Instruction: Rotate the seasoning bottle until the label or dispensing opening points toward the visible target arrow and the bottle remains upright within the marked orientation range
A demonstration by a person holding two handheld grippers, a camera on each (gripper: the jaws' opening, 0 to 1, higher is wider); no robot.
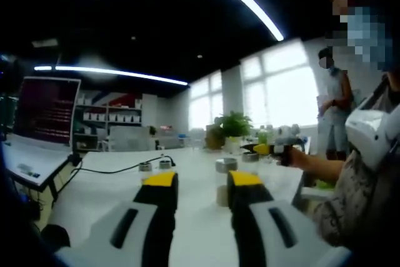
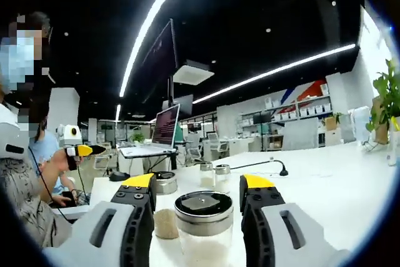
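right gripper (image 2: 197, 193) jaws spread, straddling seasoning bottle (image 2: 203, 226) on worktop (image 2: 325, 179), not yet clamped. left gripper (image 1: 200, 182) jaws spread, empty. clamp below lid, twist slowly, keep upright.

Open-plan office: desks (image 2: 325, 173), laptop (image 2: 164, 130), shelving (image 2: 294, 107)

Clear seasoning bottle (image 2: 203, 229), grey metal lid, pale granules inside, upright on white table (image 2: 325, 179)
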